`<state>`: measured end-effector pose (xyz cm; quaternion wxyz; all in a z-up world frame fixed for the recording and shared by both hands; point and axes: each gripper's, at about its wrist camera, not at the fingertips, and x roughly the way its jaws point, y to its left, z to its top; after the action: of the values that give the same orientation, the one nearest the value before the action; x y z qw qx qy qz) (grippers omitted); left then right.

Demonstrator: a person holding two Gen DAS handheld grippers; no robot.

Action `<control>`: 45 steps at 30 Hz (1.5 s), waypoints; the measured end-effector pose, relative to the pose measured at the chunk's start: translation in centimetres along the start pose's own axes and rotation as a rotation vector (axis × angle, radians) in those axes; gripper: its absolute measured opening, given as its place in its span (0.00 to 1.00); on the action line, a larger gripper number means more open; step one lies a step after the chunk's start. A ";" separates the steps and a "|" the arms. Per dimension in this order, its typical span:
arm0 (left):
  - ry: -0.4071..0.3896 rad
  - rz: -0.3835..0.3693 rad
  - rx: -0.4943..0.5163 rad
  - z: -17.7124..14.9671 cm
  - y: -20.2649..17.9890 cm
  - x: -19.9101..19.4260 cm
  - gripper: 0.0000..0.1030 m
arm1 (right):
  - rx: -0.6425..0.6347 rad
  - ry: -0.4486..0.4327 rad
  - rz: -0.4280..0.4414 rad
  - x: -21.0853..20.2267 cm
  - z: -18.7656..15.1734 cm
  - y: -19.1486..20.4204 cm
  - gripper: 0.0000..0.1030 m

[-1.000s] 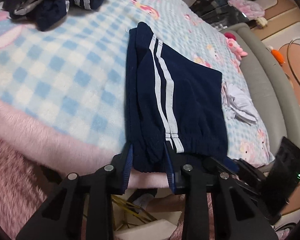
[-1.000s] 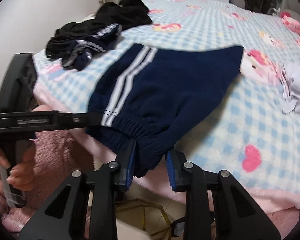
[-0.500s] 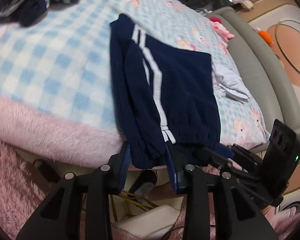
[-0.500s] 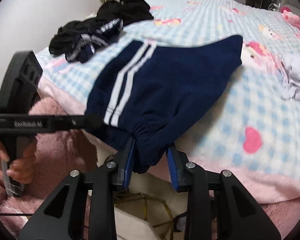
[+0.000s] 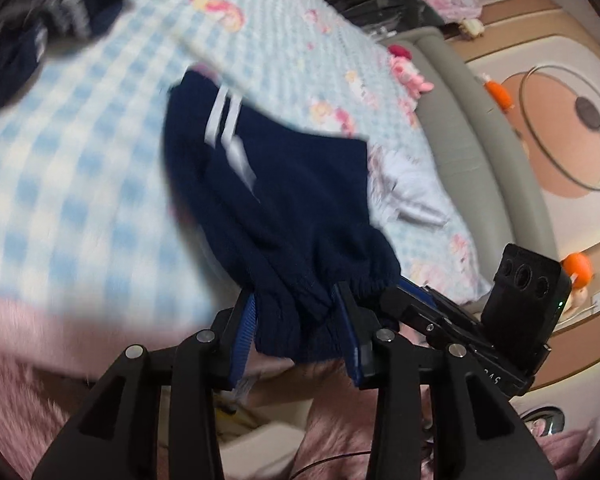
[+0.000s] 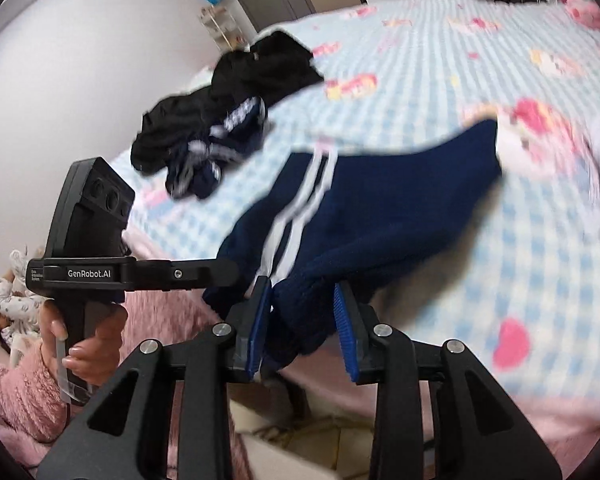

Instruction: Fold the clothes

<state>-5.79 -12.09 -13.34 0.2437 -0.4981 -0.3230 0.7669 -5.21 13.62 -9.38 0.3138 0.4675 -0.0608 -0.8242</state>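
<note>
Left gripper: clamped on the gathered elastic hem of the navy track pants, low centre of the left wrist frame.
Right gripper: clenched on the same hem further along, low centre of its own frame; the left gripper's body and the hand holding it show at lower left.
Handling: soft, limp knit, light enough to lift by two corners; likely to sag between the grips and drag on the fuzzy cover. The ribbed elastic hem gives the firmest hold, one gripper at each end.
Where it is: raised at the near end off the bed edge, the far end trailing on the blue checked blanket at mid-frame.
Look: dark navy, two white side stripes, blurred by motion, doubled lengthwise as far as I can tell.
Others: a dark clothes pile at upper left; a pale garment at right of the left wrist frame.
</note>
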 end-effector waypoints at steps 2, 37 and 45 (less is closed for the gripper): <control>-0.010 -0.013 0.000 1.7 -0.5 0.0 0.40 | 0.013 -0.025 0.018 0.0 1.4 0.0 0.32; 0.091 0.005 -0.075 -5.0 5.2 1.2 0.51 | 0.006 0.111 -0.250 1.3 -4.7 -2.5 0.32; 0.140 0.064 -0.027 -5.7 3.6 2.8 0.51 | -0.055 0.232 -0.262 2.3 -8.1 -1.3 0.32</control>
<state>-1.79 -11.11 -19.40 0.2342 -0.5639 -0.2995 0.7331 -0.13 14.90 -16.04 0.2212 0.5548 0.0602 -0.7998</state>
